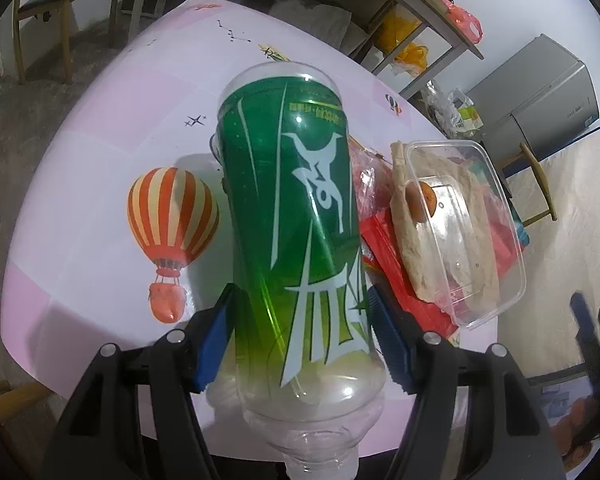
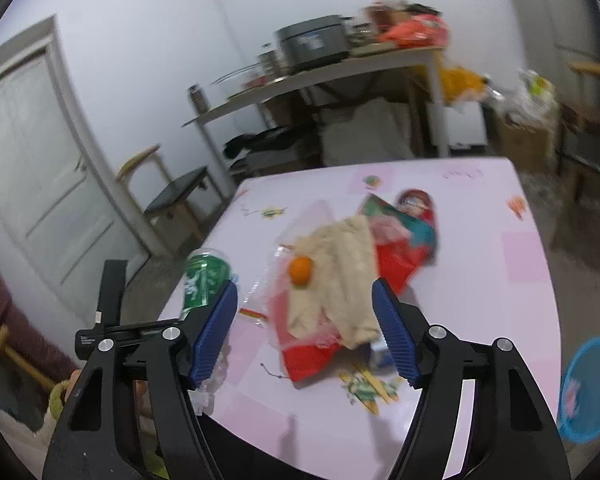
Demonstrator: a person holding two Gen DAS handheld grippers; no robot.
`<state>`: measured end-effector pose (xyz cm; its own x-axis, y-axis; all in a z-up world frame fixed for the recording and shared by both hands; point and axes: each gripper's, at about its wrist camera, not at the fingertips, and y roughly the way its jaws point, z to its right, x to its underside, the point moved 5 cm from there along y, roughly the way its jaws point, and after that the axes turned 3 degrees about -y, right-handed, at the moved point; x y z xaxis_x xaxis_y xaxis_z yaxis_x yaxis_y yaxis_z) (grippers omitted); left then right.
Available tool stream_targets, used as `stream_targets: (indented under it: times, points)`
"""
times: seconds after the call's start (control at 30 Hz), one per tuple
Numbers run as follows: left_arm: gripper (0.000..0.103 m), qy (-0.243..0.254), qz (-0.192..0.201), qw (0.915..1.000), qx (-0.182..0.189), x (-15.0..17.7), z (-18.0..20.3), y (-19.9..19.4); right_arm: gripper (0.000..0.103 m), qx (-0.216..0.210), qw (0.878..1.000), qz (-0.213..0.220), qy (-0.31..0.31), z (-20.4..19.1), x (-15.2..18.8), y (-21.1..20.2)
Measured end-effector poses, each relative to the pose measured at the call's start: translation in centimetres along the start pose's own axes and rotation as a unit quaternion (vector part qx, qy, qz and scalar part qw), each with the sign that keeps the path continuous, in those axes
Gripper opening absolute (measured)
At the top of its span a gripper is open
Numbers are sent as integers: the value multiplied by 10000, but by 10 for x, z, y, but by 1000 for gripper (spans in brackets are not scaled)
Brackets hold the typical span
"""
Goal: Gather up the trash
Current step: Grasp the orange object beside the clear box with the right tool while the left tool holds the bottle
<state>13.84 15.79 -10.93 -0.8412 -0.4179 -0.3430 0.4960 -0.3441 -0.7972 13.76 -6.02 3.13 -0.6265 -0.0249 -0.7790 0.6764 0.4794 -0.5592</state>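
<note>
The left tool [image 1: 302, 336] had its blue pads [image 1: 216, 344] pressed against both sides of a clear plastic bottle [image 1: 296, 216] with a green label, gripping it low on the label near the neck. The bottle pointed away from the camera, base outward and neck toward the tool, held above the pink bench [image 1: 84, 184]. From the right wrist view the same bottle [image 2: 204, 280] showed at the bench's near left edge.

The right tool [image 2: 304, 328] stood partly open with nothing between its pads, hanging over the near side of the bench [image 2: 480, 288]; the picture was blurred.

Just to the right of the bottle lay the heap of trash: a clear plastic container [image 1: 466, 224] tilted on top of a beige crumpled paper [image 1: 432, 240], with a small orange fruit [image 1: 420, 202] seen through the container's wall. Red packaging [image 1: 384, 248] lay under and beside the heap, touching it. In the right wrist view, a wrapper in red, green and blue [image 2: 408, 220] lay at the far side of the heap.

A hot-air balloon print [image 1: 172, 216] decorated the bench left of the bottle. On the floor to the right of the bench stood a blue basket [image 2: 588, 392].
</note>
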Motion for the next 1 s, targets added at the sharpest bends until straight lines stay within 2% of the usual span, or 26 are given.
stream_targets:
  times: [0.17, 0.3, 0.6, 0.83, 1.0]
  points:
    - [64, 50, -5, 10000, 48, 2, 0, 3, 54, -245, 9977, -434, -452, -21, -14, 38]
    - [64, 44, -42, 9999, 134, 4, -8, 0, 47, -202, 9943, -821, -649, -29, -15, 69]
    - [68, 32, -129, 9993, 336, 8, -12, -5, 42, -187, 9851, -1624, -529, -33, -12, 120]
    - [68, 175, -70, 9993, 338, 11, -10, -10, 42, 204, 9711, -2263, -738, -37, -15, 151]
    - [68, 308, -42, 9989, 355, 14, -7, -12, 40, 452, 9618, -2534, -936, -36, -11, 165]
